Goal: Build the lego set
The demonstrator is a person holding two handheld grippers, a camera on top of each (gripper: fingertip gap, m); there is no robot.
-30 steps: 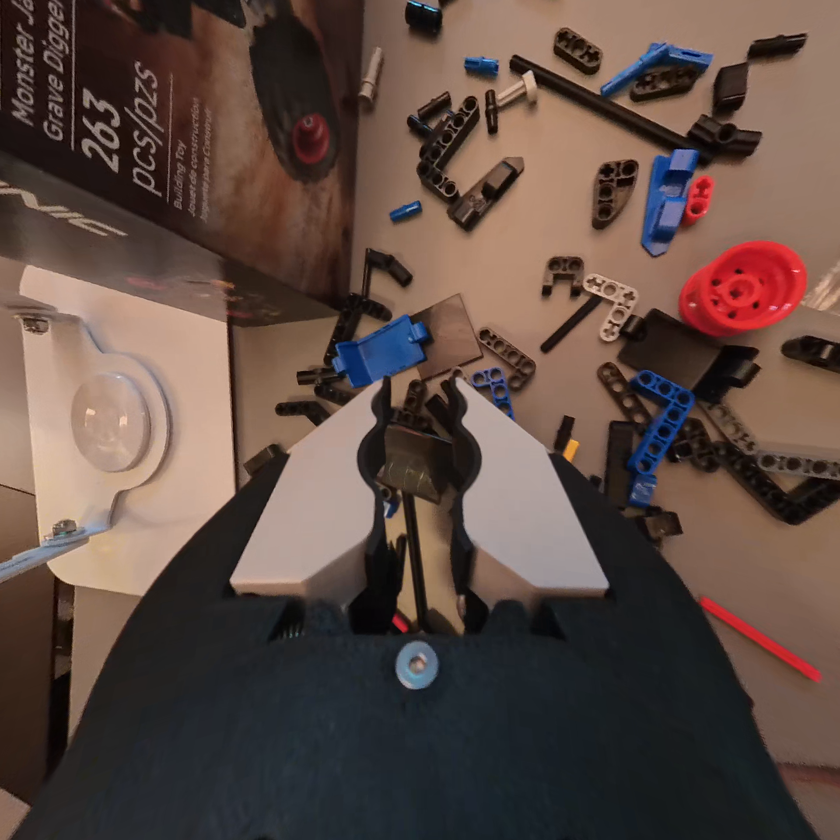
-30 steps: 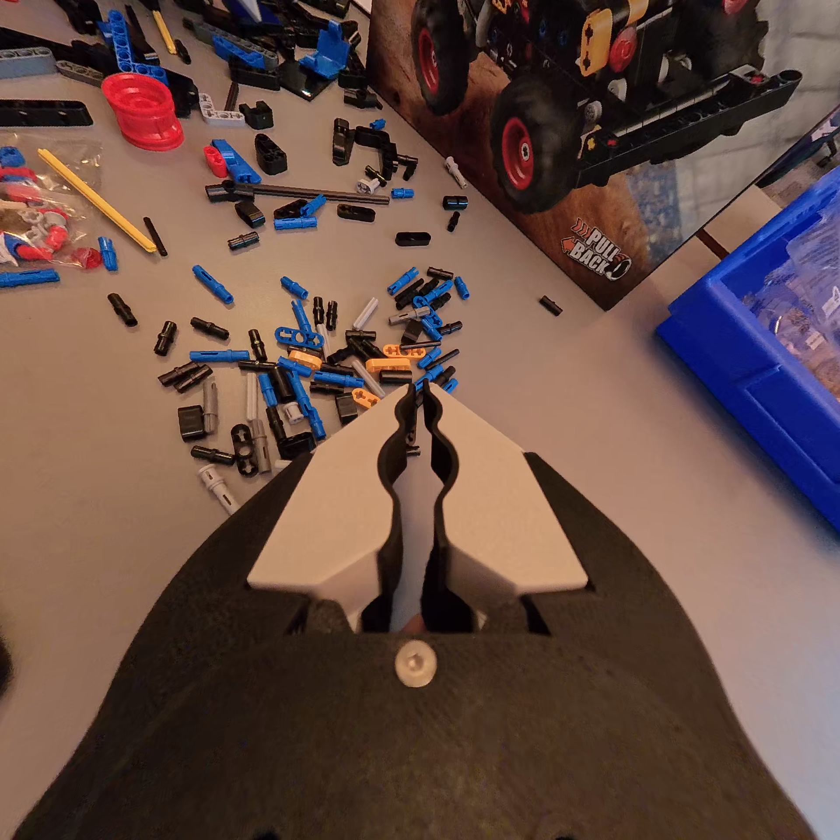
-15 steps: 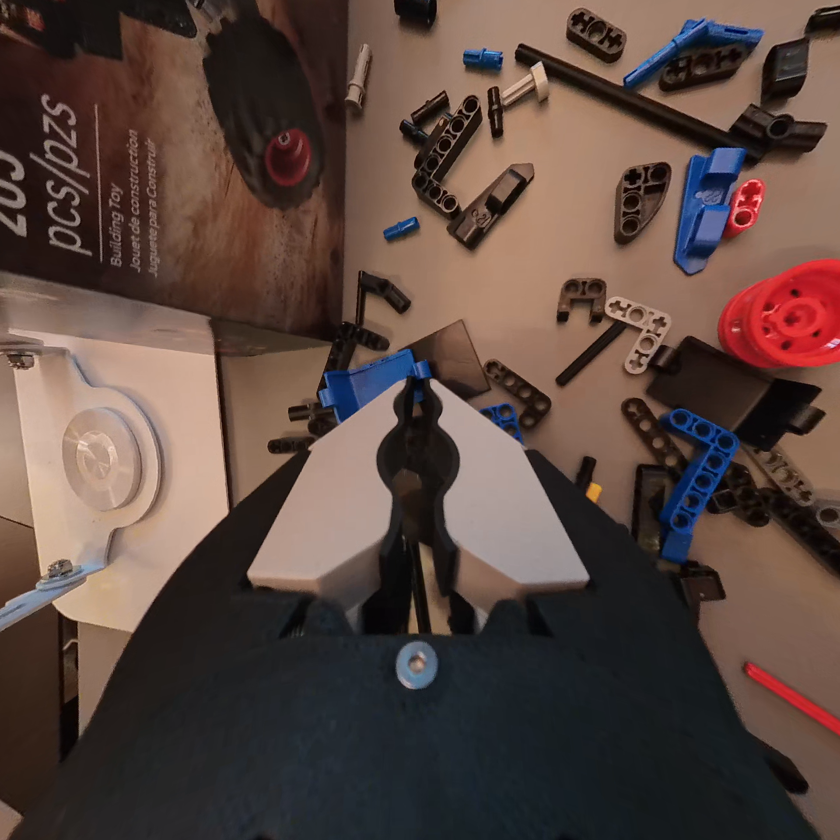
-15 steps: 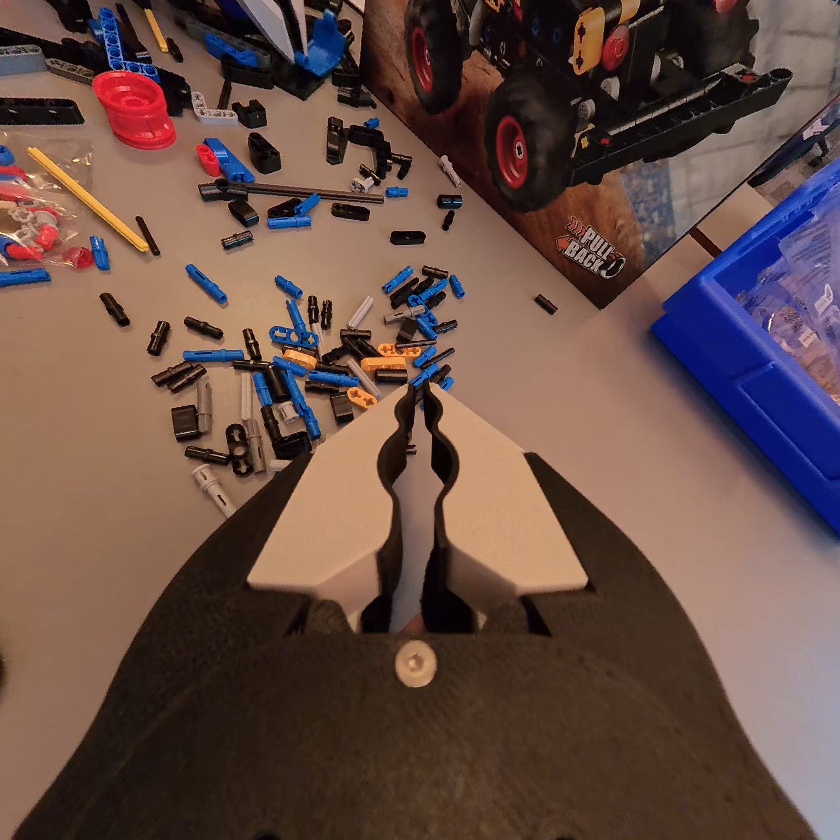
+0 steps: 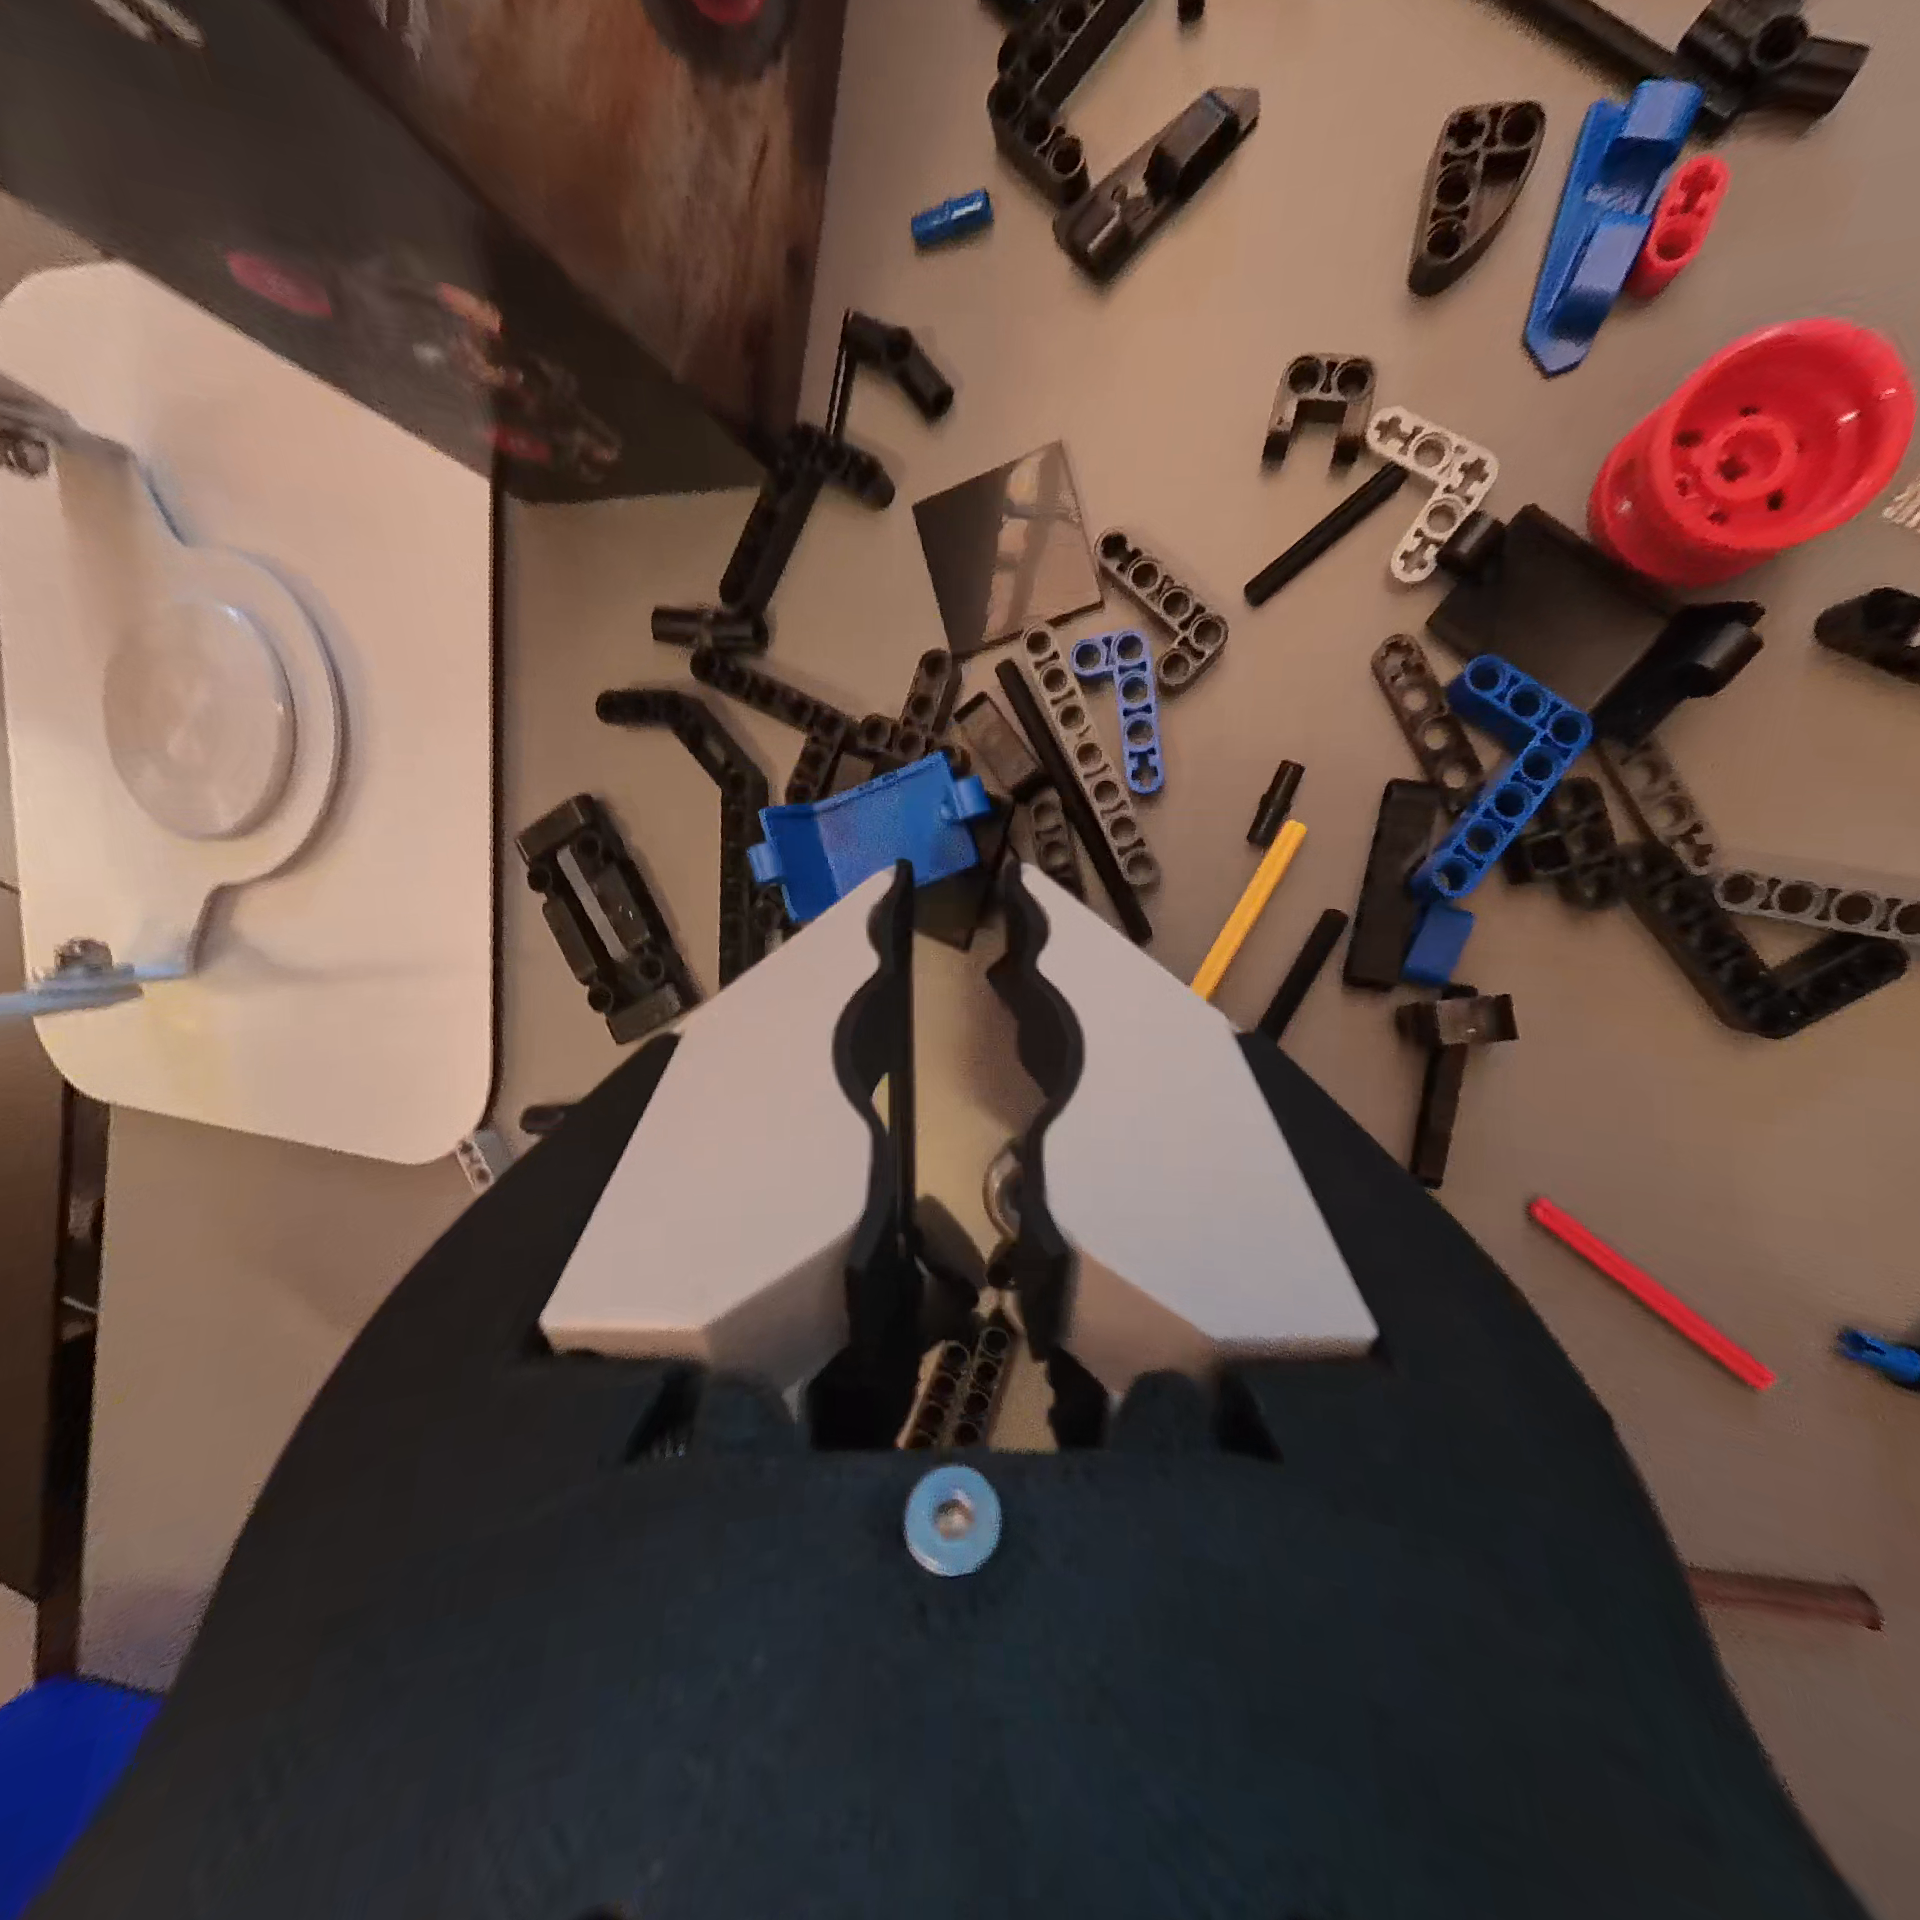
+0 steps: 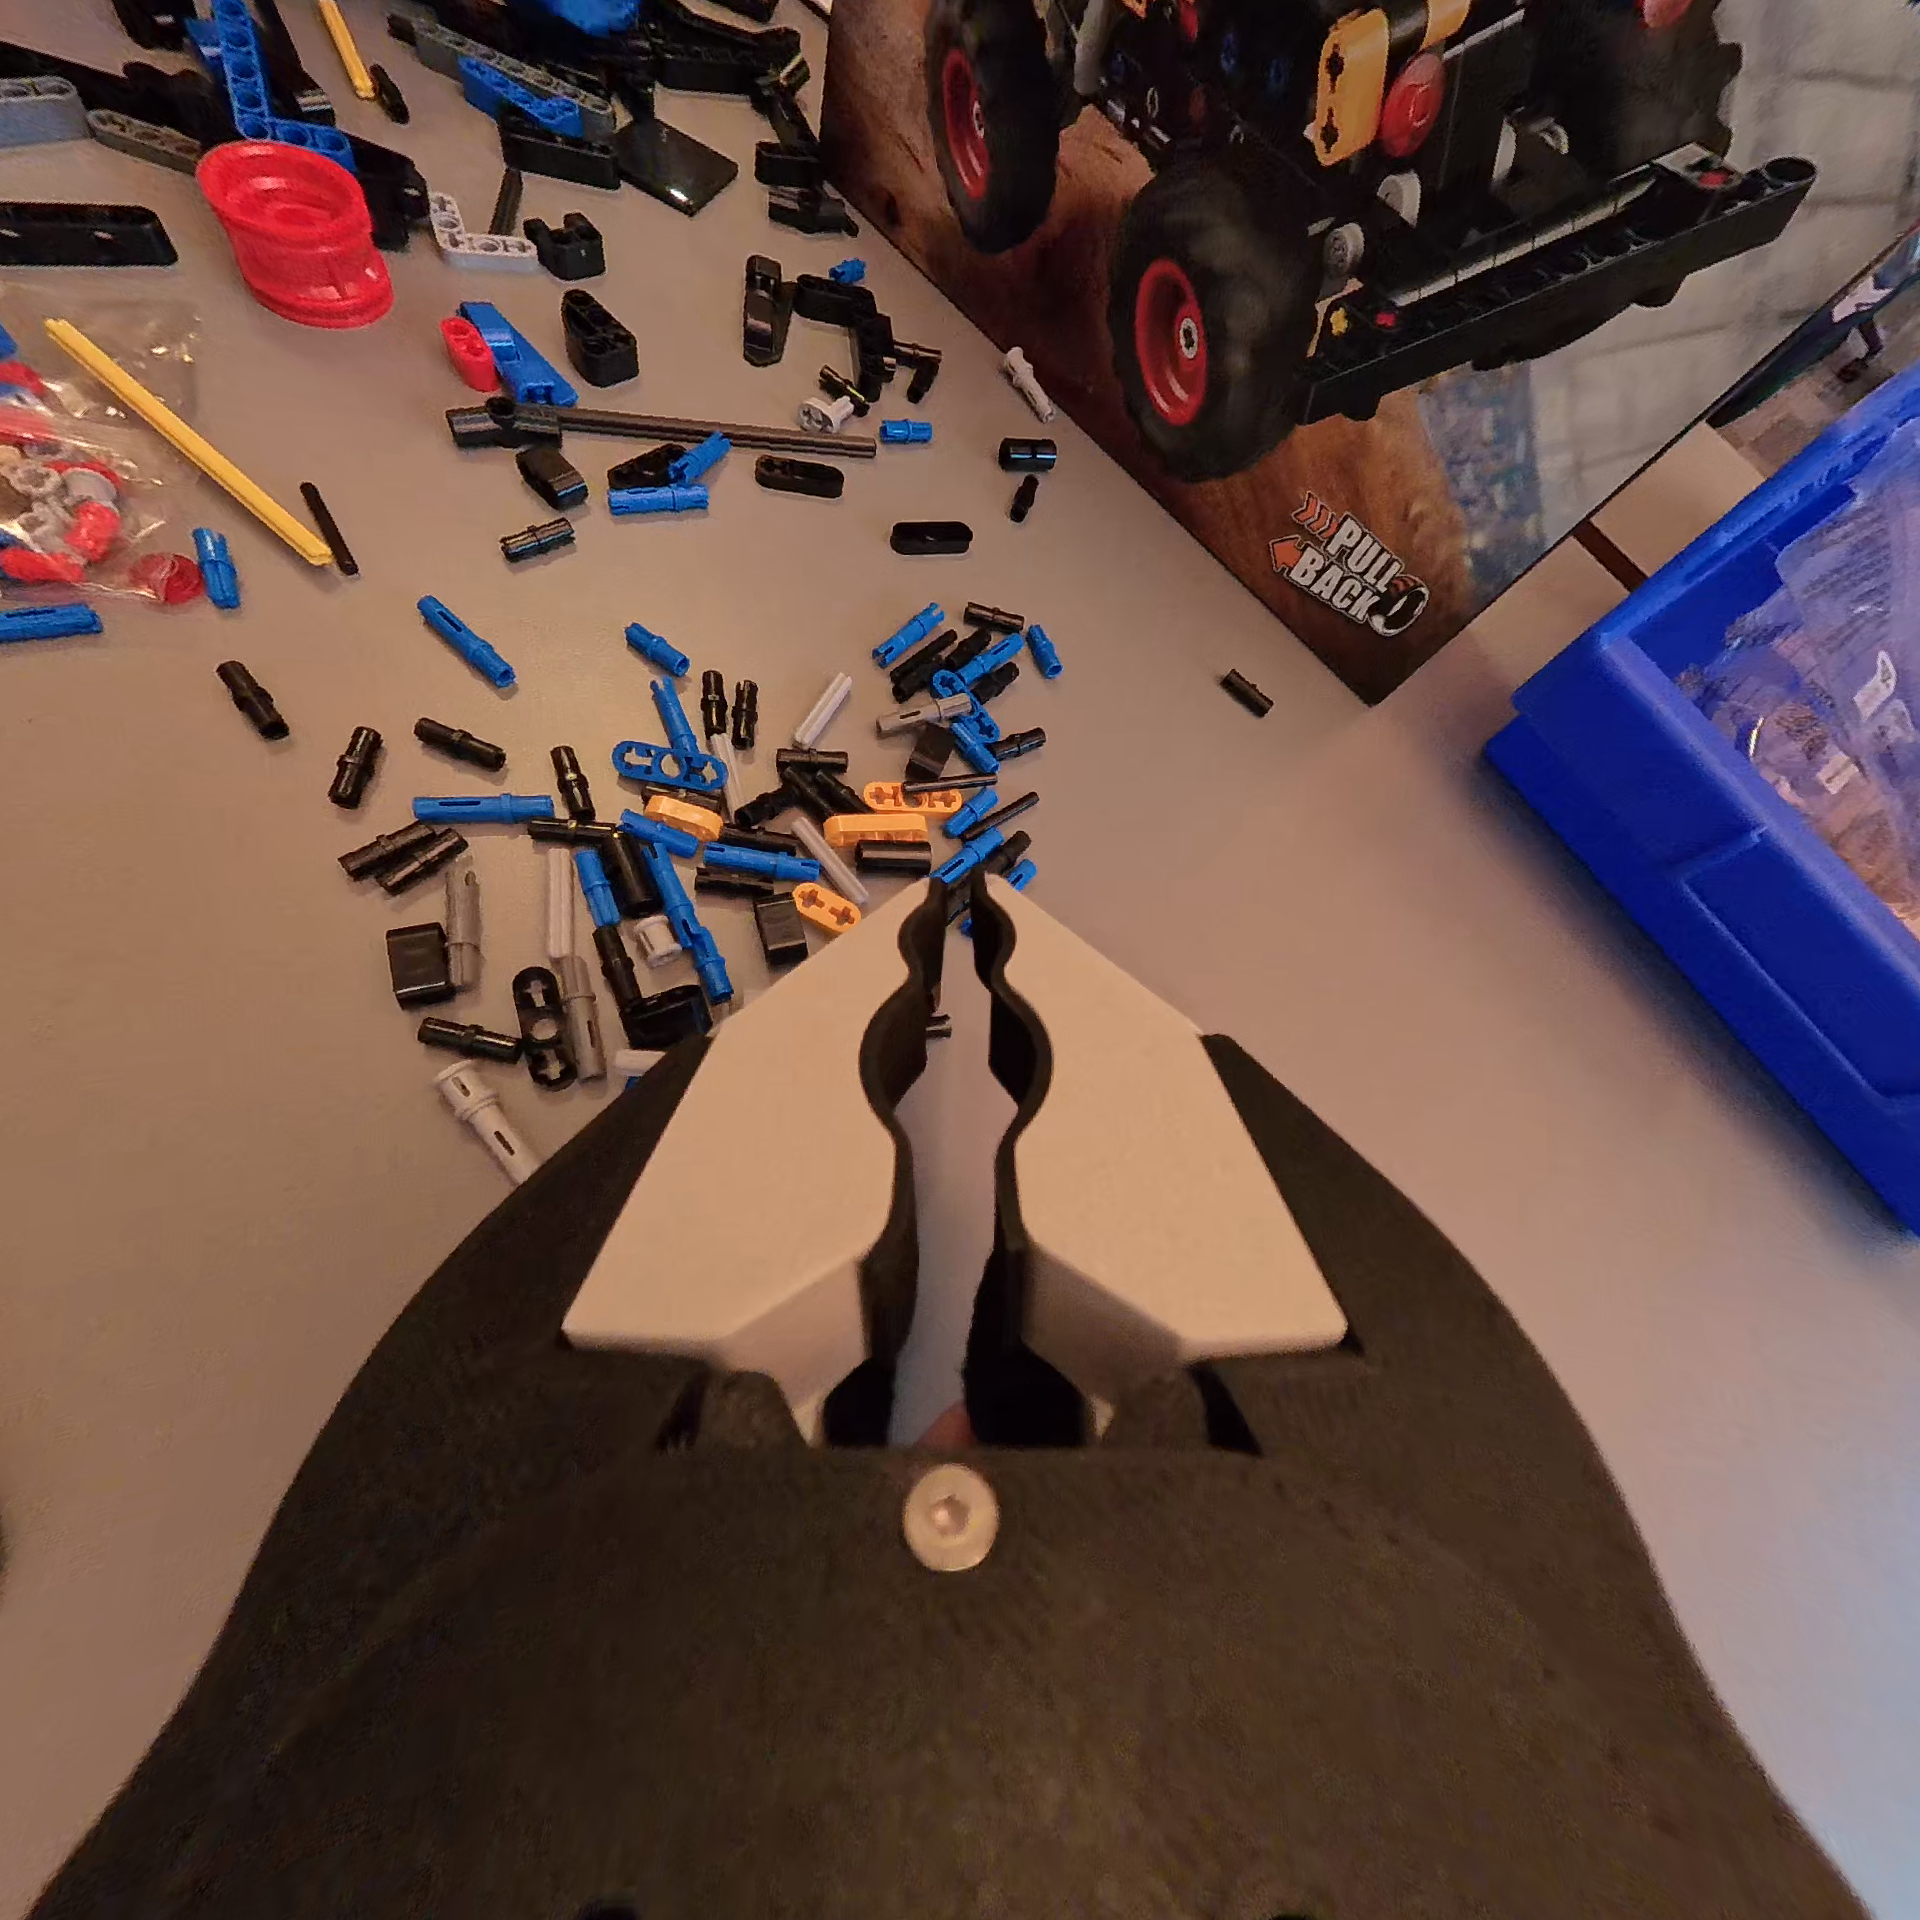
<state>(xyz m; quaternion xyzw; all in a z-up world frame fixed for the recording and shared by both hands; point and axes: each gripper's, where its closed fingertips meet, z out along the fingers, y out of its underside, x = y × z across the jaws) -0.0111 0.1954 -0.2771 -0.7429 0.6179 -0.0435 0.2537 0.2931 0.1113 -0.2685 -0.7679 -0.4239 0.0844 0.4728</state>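
Grey table (image 6: pixel 1351 1039), set box (image 6: pixel 1351 260) at far edge, blue bin (image 6: pixel 1714 831) at right edge. Loose lego pieces (image 6: pixel 727 831) mid-table, nothing assembled: build barely begun. Left gripper (image 5: pixel 951 883) slightly apart over blue panel (image 5: pixel 868 831), grip unclear. Right gripper (image 6: pixel 961 894) nearly closed, empty.

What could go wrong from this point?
1. The left claw meets only the edge of the blue panel. So shallow a hold might slip and drop it among the black beams.
2. The right claw sits at the edge of the loose pins. A sweep there could scatter them.
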